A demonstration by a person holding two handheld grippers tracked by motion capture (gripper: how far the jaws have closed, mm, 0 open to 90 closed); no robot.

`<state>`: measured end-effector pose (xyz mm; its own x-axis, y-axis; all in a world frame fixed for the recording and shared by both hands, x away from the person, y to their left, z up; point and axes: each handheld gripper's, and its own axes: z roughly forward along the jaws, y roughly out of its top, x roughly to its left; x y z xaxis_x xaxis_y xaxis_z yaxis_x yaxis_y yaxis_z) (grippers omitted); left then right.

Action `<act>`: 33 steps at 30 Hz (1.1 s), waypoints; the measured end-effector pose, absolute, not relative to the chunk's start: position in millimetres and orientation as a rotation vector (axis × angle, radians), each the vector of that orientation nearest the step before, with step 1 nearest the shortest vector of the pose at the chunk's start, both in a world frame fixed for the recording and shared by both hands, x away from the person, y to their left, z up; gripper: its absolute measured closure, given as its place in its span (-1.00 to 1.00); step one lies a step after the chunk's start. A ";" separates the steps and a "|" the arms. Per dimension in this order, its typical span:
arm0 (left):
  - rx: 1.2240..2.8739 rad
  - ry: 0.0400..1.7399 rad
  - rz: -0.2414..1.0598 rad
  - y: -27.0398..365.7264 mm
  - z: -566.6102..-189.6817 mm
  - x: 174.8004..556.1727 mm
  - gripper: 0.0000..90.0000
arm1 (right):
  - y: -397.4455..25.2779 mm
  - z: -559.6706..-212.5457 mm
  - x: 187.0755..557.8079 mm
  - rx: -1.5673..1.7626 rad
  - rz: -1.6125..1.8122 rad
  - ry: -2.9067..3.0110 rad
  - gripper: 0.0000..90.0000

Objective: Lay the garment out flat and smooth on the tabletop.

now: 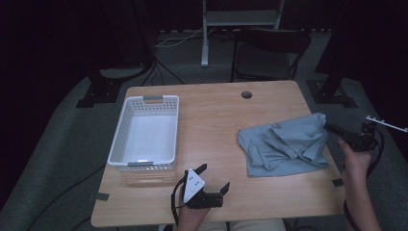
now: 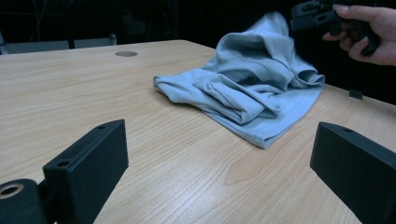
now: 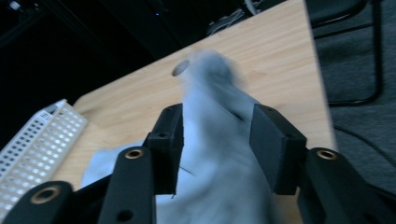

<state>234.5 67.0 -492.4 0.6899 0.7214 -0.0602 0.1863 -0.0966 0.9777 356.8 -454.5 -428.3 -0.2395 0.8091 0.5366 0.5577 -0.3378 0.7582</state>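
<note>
The blue-grey garment [image 1: 285, 144], crumpled at the tabletop's [image 1: 211, 125] right side, could slip free because the right gripper [image 3: 215, 144] clamps only one raised corner, while the left gripper [image 1: 211, 179], jaws apart near the front edge, offers no support.

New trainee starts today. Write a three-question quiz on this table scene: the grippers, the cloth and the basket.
1. True or false: the left gripper has its jaws closed on the grey-blue cloth.
2. Which gripper has the cloth between its jaws? A) left B) right C) both
3. Fill in: the white plastic basket stands on the wooden table to the ____ of the cloth, seen from the person's side.

Key
1. False. Its jaws stand wide apart over bare table, away from the cloth.
2. B. The right gripper has the cloth's raised edge between its jaws.
3. left. It holds nothing that can be seen.
</note>
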 end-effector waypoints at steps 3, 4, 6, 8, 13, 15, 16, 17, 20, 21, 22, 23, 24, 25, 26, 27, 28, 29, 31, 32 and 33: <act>1.642 0.750 0.529 67.0 -492.4 234.5 -0.89 | -451.1 -433.1 351.5 1.757 1.544 1.709 0.03; 1.640 0.751 0.529 67.0 -492.4 234.4 -0.89 | -447.8 -434.8 350.4 1.749 1.520 1.733 0.00; 1.642 0.748 0.528 67.0 -492.4 234.5 -0.89 | -440.8 -438.5 348.4 1.735 1.500 1.780 -0.03; 1.643 0.749 0.528 67.0 -492.4 234.6 -0.89 | -432.6 -441.8 346.8 1.716 1.484 1.826 -0.05; 1.643 0.751 0.516 67.2 -492.3 235.3 -0.89 | -412.2 -444.7 343.1 1.660 1.429 1.930 -0.07; 1.638 0.755 0.507 67.7 -492.4 236.0 -0.89 | -406.6 -443.7 343.1 1.639 1.416 1.956 -0.07; 1.636 0.757 0.504 68.0 -492.4 236.2 -0.89 | -404.5 -442.5 343.4 1.631 1.409 1.964 -0.07; 1.636 0.757 0.502 68.1 -492.4 236.3 -0.89 | -403.0 -441.0 343.8 1.624 1.408 1.966 -0.08; 1.643 0.753 0.510 67.5 -492.3 235.8 -0.89 | -399.6 -435.0 347.1 1.598 1.380 1.971 -0.11; 1.643 0.753 0.510 67.5 -492.3 235.8 -0.89 | -398.4 -432.7 349.1 1.591 1.370 1.973 -0.13; 1.646 0.752 0.516 66.9 -492.3 235.5 -0.89 | -396.6 -430.3 351.7 1.581 1.352 1.979 -0.15; 1.647 0.751 0.516 66.7 -492.3 235.5 -0.89 | -394.3 -427.8 354.1 1.566 1.323 1.983 -0.16; 1.647 0.752 0.517 66.6 -492.3 235.5 -0.89 | -391.4 -425.3 356.7 1.548 1.276 1.980 -0.19; 1.647 0.753 0.517 66.6 -492.3 235.5 -0.89 | -388.7 -423.2 359.6 1.528 1.232 1.978 -0.20; 1.648 0.752 0.516 66.6 -492.2 235.6 -0.89 | -385.8 -421.9 363.0 1.511 1.202 1.984 -0.21; 1.648 0.754 0.515 66.5 -492.2 235.7 -0.89 | -382.4 -421.1 366.4 1.500 1.171 1.989 -0.22; 1.648 0.754 0.515 66.5 -492.2 235.7 -0.89 | -382.4 -421.1 366.4 1.500 1.171 1.989 -0.22; 1.648 0.755 0.514 66.5 -492.2 235.8 -0.89 | -378.0 -421.3 371.1 1.484 1.142 1.999 -0.23; 1.648 0.756 0.513 66.5 -492.2 235.9 -0.89 | -370.5 -423.8 379.8 1.467 1.116 2.041 -0.26; 1.648 0.754 0.512 66.5 -492.2 235.9 -0.89 | -365.9 -426.4 385.3 1.466 1.100 2.061 -0.26; 1.648 0.754 0.512 66.6 -492.2 235.9 -0.89 | -362.2 -428.8 390.1 1.462 1.077 2.081 -0.27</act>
